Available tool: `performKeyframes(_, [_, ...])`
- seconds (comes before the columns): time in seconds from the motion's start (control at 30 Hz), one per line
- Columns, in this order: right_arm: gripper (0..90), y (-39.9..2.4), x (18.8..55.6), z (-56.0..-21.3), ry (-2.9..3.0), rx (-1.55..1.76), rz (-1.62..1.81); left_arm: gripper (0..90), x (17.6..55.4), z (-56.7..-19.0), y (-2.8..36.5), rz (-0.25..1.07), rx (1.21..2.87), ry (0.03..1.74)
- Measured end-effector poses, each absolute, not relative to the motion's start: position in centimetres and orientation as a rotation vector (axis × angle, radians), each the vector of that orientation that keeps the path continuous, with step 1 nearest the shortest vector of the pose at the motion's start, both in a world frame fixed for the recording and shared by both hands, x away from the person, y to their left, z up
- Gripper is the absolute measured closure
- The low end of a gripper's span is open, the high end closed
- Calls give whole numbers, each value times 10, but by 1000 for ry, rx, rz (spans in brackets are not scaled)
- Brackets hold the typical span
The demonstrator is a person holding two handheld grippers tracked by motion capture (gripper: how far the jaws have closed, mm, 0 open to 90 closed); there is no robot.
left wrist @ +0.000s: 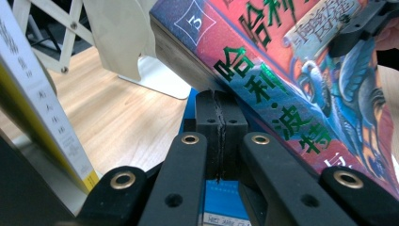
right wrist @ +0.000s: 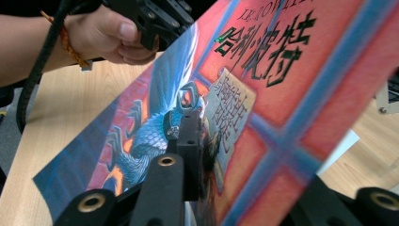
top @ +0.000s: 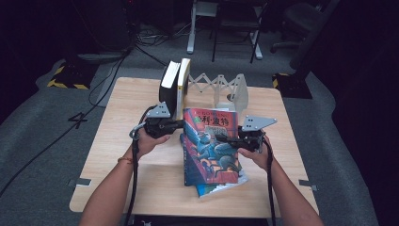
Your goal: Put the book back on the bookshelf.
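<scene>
Harry Potter book [top: 211,146] — the red and blue one with a winged beast on the cover — is up off the surface [top: 141,183], tilted, between the two tools. The left tool [top: 175,125] has its jaws squeezed tight together with nothing between them, and their tips push up under the spine side of the book. The right tool [top: 225,138] is clamped on the book's other edge, one jaw on the cover and one beneath. A thin blue book [top: 221,187] lies flat under it. At the back, two books [top: 175,84] stand upright beside a white fold-out bookend [top: 221,87]. So the lifting part looks done. What seems left is to carry the book back, turn it upright and stand it in the row.
</scene>
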State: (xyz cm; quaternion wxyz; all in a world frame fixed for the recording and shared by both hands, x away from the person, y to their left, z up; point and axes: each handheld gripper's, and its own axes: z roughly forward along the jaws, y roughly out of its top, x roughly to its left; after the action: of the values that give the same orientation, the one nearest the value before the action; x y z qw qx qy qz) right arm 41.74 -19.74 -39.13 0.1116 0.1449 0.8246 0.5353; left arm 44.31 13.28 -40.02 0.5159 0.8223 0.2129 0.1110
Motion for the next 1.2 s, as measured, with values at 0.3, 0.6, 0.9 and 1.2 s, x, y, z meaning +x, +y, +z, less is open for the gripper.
performKeyframes(0.3, [813, -200, 415, -378, 2314, 443, 1555, 898, 439, -375, 126, 335, 1965, 476])
performKeyframes(0.6, [836, -210, 390, -372, 2236, 380, 1544, 898, 416, -365, 121, 358, 1943, 428])
performKeyframes(0.9, [847, -219, 364, -378, 2167, 341, 1568, 887, 402, -360, 117, 367, 1927, 408])
performKeyframes(1.2, [850, -228, 350, -383, 2124, 299, 1588, 699, 388, -362, 112, 437, 1944, 424])
